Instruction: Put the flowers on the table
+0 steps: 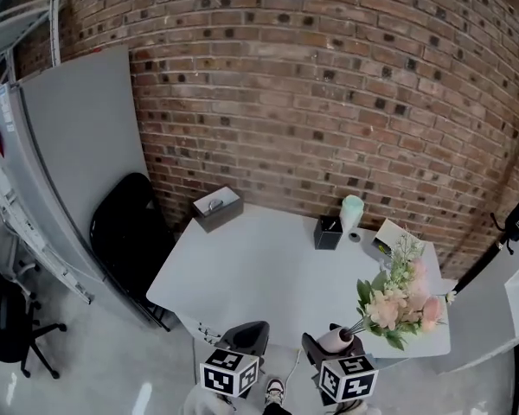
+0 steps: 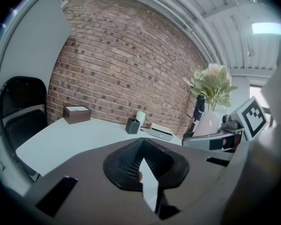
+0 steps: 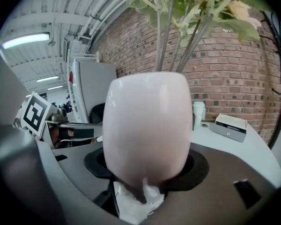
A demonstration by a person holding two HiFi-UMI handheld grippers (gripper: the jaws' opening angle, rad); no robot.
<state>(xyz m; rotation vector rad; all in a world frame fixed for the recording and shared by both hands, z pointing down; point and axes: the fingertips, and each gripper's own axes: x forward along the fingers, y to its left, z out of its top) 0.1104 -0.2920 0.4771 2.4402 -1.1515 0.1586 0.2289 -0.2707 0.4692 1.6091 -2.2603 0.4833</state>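
A bunch of pale pink flowers with green leaves (image 1: 399, 301) stands in a pink rounded vase (image 1: 336, 340). My right gripper (image 1: 330, 348) is shut on the vase and holds it over the near right edge of the white table (image 1: 259, 275). In the right gripper view the vase (image 3: 147, 125) fills the middle, clamped low in the right gripper (image 3: 145, 191), with stems rising out of the top. My left gripper (image 1: 246, 335) hovers at the table's near edge, shut and empty. The left gripper view shows the left gripper (image 2: 145, 172) closed, with the flowers (image 2: 213, 86) to its right.
On the table's far side stand a brown tissue box (image 1: 217, 208), a black pen holder (image 1: 328, 233), a mint cup (image 1: 352, 214) and a white box (image 1: 391, 236). A black chair (image 1: 130, 232) and a grey panel (image 1: 78, 145) stand at the left, with a brick wall behind.
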